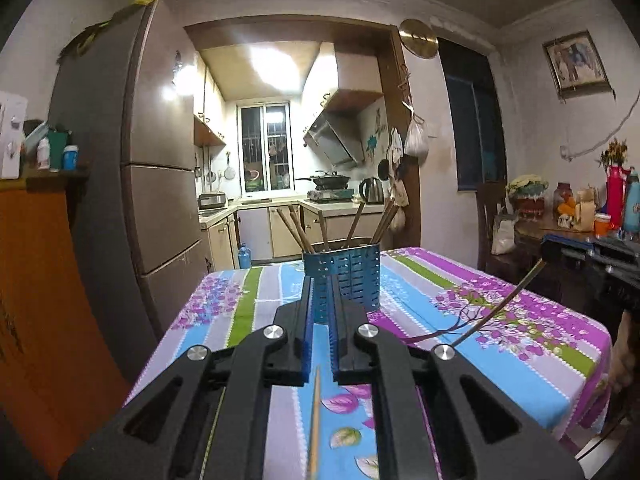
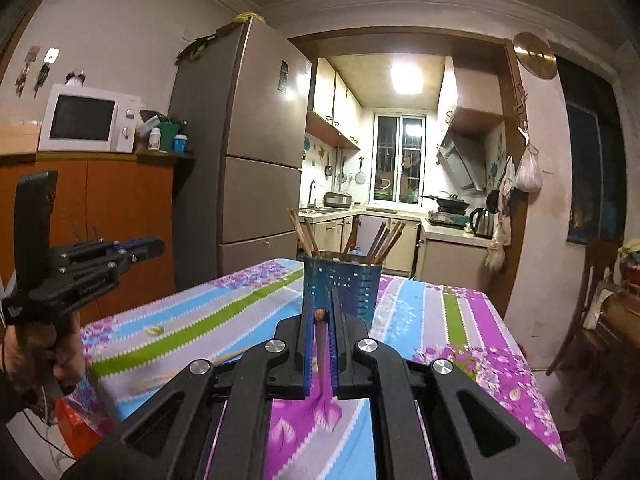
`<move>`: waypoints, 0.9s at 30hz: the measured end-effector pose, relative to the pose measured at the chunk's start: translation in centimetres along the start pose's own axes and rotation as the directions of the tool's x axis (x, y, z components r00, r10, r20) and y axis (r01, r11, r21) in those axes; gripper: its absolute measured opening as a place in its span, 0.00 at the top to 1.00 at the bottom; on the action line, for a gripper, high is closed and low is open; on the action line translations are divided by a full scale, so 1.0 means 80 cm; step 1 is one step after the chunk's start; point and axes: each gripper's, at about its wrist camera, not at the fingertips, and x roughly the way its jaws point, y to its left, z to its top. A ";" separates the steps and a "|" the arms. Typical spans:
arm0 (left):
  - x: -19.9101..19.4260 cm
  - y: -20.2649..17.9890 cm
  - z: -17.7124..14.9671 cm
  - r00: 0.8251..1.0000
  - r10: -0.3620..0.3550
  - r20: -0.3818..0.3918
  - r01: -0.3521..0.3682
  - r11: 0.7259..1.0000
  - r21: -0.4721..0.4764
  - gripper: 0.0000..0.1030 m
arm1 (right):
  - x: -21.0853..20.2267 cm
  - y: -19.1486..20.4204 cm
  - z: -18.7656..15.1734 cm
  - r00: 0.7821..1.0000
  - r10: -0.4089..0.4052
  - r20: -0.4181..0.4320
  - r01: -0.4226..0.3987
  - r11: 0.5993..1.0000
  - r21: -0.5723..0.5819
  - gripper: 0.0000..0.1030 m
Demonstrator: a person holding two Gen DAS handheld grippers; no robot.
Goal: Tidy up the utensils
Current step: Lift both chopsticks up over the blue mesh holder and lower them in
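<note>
A blue perforated utensil holder (image 1: pixel 356 280) (image 2: pixel 354 280) with several brown chopsticks stands on the table with the flowered cloth (image 1: pixel 520 360) (image 2: pixel 200 320). My right gripper (image 2: pixel 320 292) (image 1: pixel 544 254) is shut on a dark chopstick (image 2: pixel 321 316) (image 1: pixel 500 304), which slants down from its jaws above the table. My left gripper (image 1: pixel 320 280) (image 2: pixel 162 246) is shut, and I see nothing between its fingers. A light wooden chopstick (image 1: pixel 315 420) (image 2: pixel 180 372) lies on the cloth below the left gripper. Both grippers point level at the holder from the near side.
A tall fridge (image 1: pixel 160 160) and an orange cabinet (image 1: pixel 40 280) stand left of the table. A side table crowded with bottles and flasks (image 1: pixel 580 216) and a wooden chair (image 2: pixel 592 300) are on the right. A hand (image 2: pixel 60 352) holds the left gripper's handle.
</note>
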 end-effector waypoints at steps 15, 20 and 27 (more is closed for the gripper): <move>-0.046 0.075 -0.163 0.975 0.082 -0.207 -0.098 0.993 -0.067 0.53 | -0.025 0.004 -0.007 1.000 0.028 -0.009 -0.028 0.999 -0.020 0.92; -0.033 0.067 -0.197 0.961 0.051 -0.272 -0.063 0.997 -0.035 0.53 | -0.028 0.008 -0.012 0.999 0.025 -0.032 -0.026 0.999 -0.019 0.92; -0.020 0.060 -0.208 0.962 0.023 -0.270 -0.040 0.998 -0.057 0.85 | -0.025 0.014 -0.013 0.999 0.023 -0.043 -0.024 0.999 -0.027 0.92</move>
